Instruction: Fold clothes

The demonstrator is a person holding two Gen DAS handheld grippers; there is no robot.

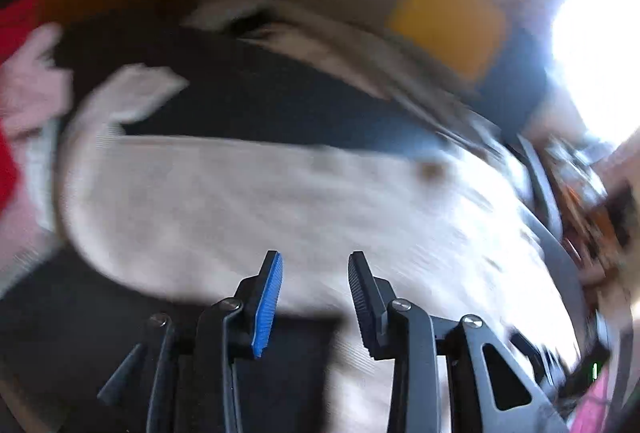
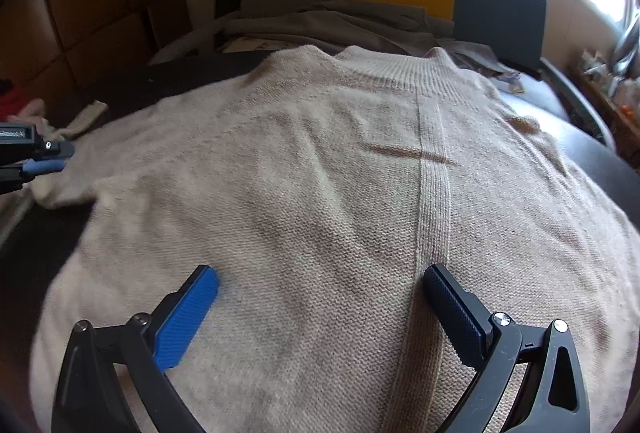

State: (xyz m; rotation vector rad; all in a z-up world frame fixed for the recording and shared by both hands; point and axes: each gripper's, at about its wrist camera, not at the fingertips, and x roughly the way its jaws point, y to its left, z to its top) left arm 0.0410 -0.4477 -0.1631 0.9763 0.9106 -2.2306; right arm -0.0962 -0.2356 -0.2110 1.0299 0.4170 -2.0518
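- No legible text, brand, number or sign is found in either view.
- A small light label is seen on the left hand-held gripper in the right wrist view, but its print is too blurred to be read.

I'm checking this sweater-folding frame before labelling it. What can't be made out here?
- Left wrist view: motion blur smears the beige knitted sweater and everything behind it; the left claw holds nothing.
- Right wrist view: the sweater's hem is cut off by the bottom edge, under the open right claw.
- Shelf clutter: too small to identify.
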